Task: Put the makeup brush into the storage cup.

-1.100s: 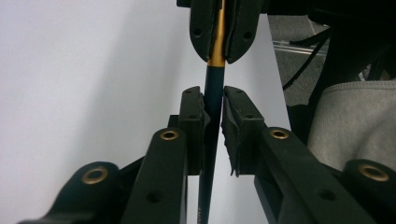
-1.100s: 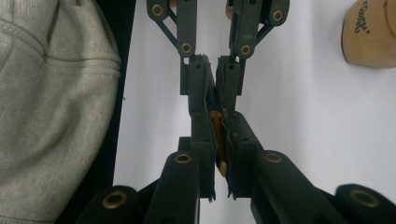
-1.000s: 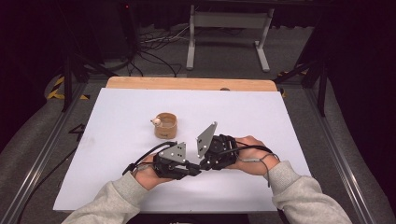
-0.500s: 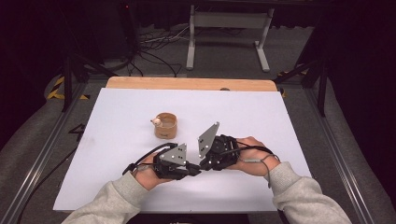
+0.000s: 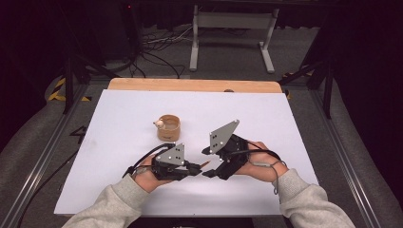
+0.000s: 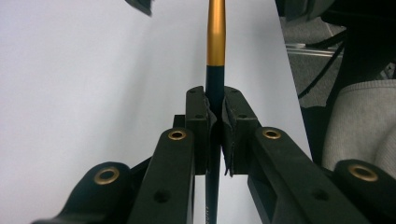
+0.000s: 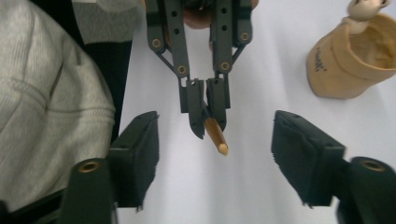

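Observation:
My left gripper (image 6: 215, 100) is shut on a thin pencil (image 6: 215, 37) with a dark shaft and a gold end, holding it low over the white table. In the high view the left gripper (image 5: 196, 168) points right, and the pencil tip (image 5: 205, 164) sticks out toward my right gripper (image 5: 207, 162). The right gripper (image 7: 215, 122) has just been opening; its jaws stand wide apart on either side of the pencil (image 7: 216, 136) without touching it. The left gripper (image 7: 205, 119) faces it from the far side.
A tan wooden cup (image 5: 168, 127) with a small pale bead (image 5: 160, 124) on its rim stands upright on the white table sheet (image 5: 119, 118), beyond the grippers. In the right gripper view the cup (image 7: 350, 60) is at the upper right. A grey sleeve (image 7: 51, 93) is close on the left.
The right gripper's jaws have spread apart from around the pencil tip. The left gripper still holds the pencil in the same place.

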Demonstrator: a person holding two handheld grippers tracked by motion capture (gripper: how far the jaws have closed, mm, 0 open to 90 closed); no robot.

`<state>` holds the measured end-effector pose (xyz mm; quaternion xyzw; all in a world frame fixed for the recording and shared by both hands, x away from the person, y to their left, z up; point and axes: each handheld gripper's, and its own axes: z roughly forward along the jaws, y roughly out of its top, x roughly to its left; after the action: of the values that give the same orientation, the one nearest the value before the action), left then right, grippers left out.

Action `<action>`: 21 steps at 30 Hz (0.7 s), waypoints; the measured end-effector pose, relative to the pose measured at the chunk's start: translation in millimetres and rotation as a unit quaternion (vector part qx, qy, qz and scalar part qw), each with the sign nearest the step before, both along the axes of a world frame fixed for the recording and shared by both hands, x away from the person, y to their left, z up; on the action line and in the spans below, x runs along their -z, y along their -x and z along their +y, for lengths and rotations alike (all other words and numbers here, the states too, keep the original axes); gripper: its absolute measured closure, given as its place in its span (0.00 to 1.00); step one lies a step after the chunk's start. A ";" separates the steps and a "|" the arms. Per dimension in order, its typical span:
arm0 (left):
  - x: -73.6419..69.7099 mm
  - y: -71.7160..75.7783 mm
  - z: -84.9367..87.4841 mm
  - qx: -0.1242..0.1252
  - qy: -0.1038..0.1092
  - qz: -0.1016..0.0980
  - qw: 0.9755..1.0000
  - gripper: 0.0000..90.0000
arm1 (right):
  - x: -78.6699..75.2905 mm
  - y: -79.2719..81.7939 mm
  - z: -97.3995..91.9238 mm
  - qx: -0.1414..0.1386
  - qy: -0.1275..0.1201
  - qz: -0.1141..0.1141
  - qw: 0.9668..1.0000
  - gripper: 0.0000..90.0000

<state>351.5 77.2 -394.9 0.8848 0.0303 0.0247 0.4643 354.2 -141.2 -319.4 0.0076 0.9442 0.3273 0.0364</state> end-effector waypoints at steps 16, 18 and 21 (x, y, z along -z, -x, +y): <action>-10.8 -8.8 26.3 -0.061 0.088 0.004 0.994 0.92 | 11.4 -2.5 -41.2 0.098 -0.136 -0.030 0.985 0.05; -12.2 -10.6 30.0 -0.070 0.099 0.004 0.993 0.92 | 12.6 -3.1 -46.1 0.110 -0.148 -0.032 0.982 0.03; -14.8 -13.7 35.8 -0.083 0.110 0.002 0.990 0.92 | 16.1 -3.1 -54.4 0.134 -0.166 -0.039 0.976 0.03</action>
<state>365.2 113.1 -380.1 0.8228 0.1069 0.0575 0.5553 357.3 -195.6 -335.5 0.1271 0.8649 0.4719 0.1145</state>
